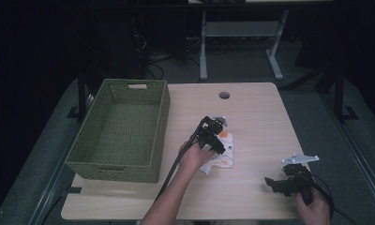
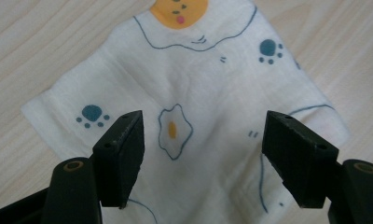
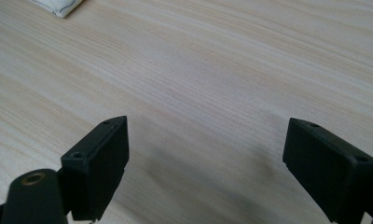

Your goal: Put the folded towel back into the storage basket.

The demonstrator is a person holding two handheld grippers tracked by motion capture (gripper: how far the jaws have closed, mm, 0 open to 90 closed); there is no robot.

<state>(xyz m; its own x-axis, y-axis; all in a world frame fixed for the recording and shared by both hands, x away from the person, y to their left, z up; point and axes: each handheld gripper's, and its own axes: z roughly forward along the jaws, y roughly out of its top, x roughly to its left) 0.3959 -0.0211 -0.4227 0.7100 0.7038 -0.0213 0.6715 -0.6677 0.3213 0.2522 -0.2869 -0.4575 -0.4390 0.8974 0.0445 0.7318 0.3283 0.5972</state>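
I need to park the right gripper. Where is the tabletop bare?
Bare wood runs between the printed cloth and the right gripper, and along the far edge around the grommet hole. The green wicker basket crowds the left side.

Counted on one light wooden table [image 1: 251,108]: one green woven rectangular basket [image 1: 150,117] and one white printed cloth [image 2: 208,93].

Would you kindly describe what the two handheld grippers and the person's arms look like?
Both the left gripper and the right gripper are black with two blocky ribbed jaws. Each carries a grey three-cornered plate and trails a black cable. The forearms are bare, with no sleeves visible.
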